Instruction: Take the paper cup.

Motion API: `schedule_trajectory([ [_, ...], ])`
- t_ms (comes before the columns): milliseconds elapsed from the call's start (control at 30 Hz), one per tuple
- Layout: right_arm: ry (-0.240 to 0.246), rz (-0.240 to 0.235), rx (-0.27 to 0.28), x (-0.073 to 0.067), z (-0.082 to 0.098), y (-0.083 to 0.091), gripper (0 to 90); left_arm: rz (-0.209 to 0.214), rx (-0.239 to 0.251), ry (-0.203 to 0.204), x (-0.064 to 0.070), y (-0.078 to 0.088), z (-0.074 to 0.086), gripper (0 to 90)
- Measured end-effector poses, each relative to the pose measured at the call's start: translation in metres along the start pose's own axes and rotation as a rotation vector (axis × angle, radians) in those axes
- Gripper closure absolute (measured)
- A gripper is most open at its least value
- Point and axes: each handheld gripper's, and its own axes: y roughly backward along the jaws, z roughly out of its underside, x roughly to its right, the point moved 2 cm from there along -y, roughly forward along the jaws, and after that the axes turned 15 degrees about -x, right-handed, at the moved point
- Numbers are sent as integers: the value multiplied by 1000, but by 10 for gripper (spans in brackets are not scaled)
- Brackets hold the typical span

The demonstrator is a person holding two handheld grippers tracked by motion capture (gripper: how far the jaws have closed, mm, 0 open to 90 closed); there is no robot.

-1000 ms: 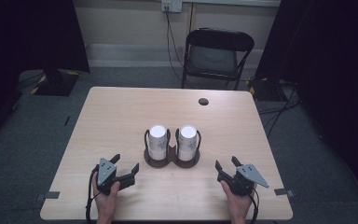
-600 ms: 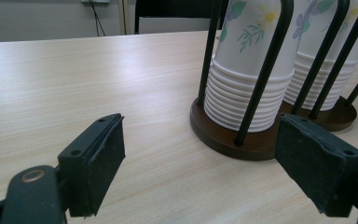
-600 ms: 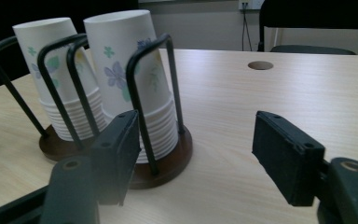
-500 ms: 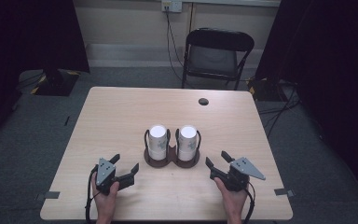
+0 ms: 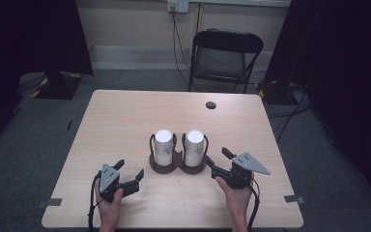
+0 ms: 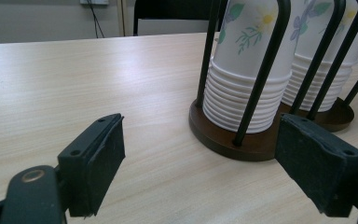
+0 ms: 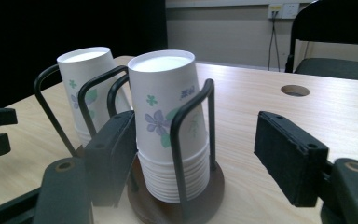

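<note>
At lower left of the high view, the left gripper [image 5: 129,176] rests on the table [image 5: 125,121], jaws spread and empty. At centre, two upside-down paper cup stacks [image 5: 164,147] stand upright in a double wire holder [image 5: 178,164], floral-printed, the small blue lettering unreadable. Lower right, the right gripper [image 5: 217,162] sits just beside the right stack, its jaws having just been opening, nothing between them.

Left gripper [image 5: 129,175] low in left hand [image 5: 108,202], jaws wide apart, nothing between. Right gripper [image 5: 216,161] raised in right hand [image 5: 235,192], jaws just opening, empty.
</note>
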Motion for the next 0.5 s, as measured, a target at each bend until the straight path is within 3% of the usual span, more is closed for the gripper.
schedule_trajectory([
  [500,77,-38,-28,-5,-32,-16,300,-4,4,-2,0,0,0,162],
])
